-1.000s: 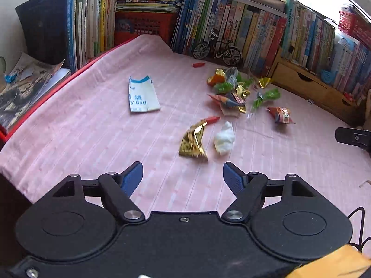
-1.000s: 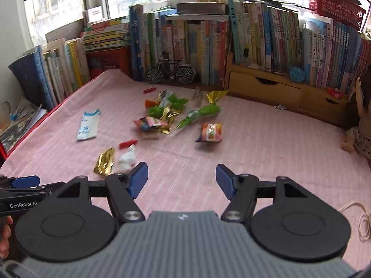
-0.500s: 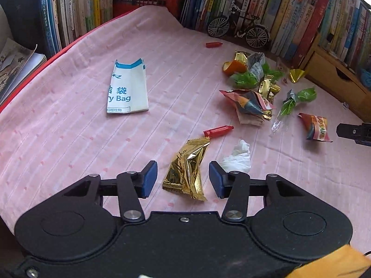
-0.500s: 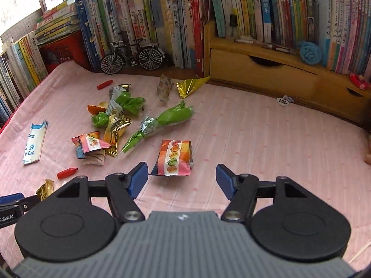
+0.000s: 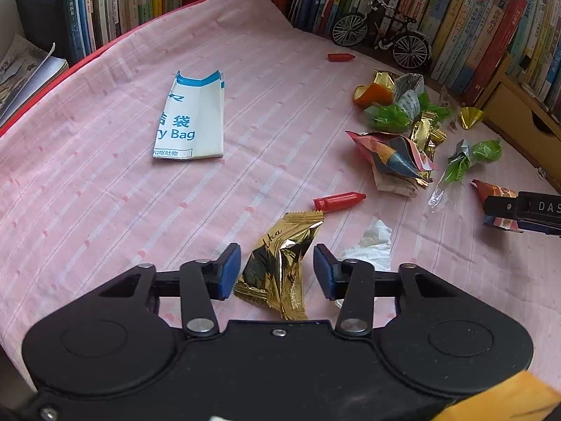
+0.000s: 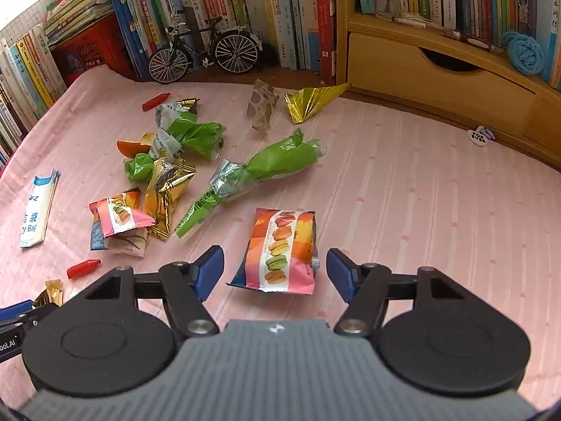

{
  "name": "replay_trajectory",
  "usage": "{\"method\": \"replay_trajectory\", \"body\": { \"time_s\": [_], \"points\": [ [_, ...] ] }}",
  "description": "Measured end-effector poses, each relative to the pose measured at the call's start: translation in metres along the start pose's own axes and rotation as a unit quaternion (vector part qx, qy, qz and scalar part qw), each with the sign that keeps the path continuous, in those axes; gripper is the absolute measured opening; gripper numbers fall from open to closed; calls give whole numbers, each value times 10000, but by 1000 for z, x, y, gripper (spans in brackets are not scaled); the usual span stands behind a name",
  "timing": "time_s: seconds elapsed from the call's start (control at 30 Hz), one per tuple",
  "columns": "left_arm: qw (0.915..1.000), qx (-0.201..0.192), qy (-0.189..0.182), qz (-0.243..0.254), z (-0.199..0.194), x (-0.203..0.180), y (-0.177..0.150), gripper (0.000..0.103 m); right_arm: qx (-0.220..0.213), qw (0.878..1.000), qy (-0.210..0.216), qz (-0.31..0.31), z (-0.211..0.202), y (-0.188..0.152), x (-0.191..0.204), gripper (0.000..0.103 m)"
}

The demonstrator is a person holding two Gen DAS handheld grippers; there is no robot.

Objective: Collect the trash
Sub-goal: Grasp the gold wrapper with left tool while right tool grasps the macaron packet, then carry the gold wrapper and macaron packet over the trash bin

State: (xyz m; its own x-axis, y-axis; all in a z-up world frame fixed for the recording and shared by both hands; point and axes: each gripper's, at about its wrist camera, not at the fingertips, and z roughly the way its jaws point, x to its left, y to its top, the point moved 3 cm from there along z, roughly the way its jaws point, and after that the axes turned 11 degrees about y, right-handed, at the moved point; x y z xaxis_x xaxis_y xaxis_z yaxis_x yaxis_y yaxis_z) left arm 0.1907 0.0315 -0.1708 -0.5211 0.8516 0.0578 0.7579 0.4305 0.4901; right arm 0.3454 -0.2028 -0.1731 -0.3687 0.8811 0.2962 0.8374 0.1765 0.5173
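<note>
Here the left gripper (image 5: 277, 275), jaws closing, straddles a crinkled gold foil wrapper (image 5: 280, 270) without pressing it. Only the right view shows the right gripper (image 6: 275, 273), jaws wide, around a pink-and-orange macaron packet (image 6: 280, 251). The flat white-and-blue paper bag (image 5: 191, 119) lies closed, contents unseen.

pink striped cloth (image 5: 87, 193) carries gold wrapper (image 5: 280, 266); macaron packet (image 6: 280, 249); white bag (image 5: 193, 119).

A lived-in room of a home is shown, most likely a study corner or a child's room. A surface covered with a pink striped cloth (image 5: 105, 210) is seen beneath and ahead of the fingers. Far beyond the fingertips, it is walled in by rows of upright books (image 6: 245, 7), many titled in Chinese. A model bicycle (image 6: 205, 52) is stood against them, and a wooden drawer unit (image 6: 438, 84) is set beyond and right of the fingers. Snack wrappers (image 6: 182, 133) are scattered ahead.
</note>
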Motion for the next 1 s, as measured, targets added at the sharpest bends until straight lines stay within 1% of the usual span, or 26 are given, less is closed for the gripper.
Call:
{"method": "replay_trajectory", "body": {
  "time_s": [0.03,0.07,0.1,0.17,0.43,0.6,0.8,1.0],
  "points": [
    [10000,10,17,8,0,-1,-1,33,47,10000,49,21,2,0,-1,74],
    [10000,-11,33,19,0,-2,-1,31,92,9999,68,54,4,-1,-1,63],
    [10000,-43,40,48,-2,-4,-2,29,126,9998,130,102,6,-2,-2,54],
    [9999,-88,60,88,-5,-6,-3,26,70,9997,169,163,3,-3,-2,50],
    [9997,-204,-19,98,-21,-5,-4,23,-156,9994,252,178,-20,-7,6,49],
    [9997,-178,-61,166,-29,0,-7,23,-216,9993,266,151,-34,-14,15,49],
    [9994,-236,-175,195,-46,16,-19,21,-222,9994,253,55,-51,-32,34,49],
    [9989,-309,-286,215,-70,42,-41,21,-251,9994,254,-38,-74,-58,61,49]
  ]
}}
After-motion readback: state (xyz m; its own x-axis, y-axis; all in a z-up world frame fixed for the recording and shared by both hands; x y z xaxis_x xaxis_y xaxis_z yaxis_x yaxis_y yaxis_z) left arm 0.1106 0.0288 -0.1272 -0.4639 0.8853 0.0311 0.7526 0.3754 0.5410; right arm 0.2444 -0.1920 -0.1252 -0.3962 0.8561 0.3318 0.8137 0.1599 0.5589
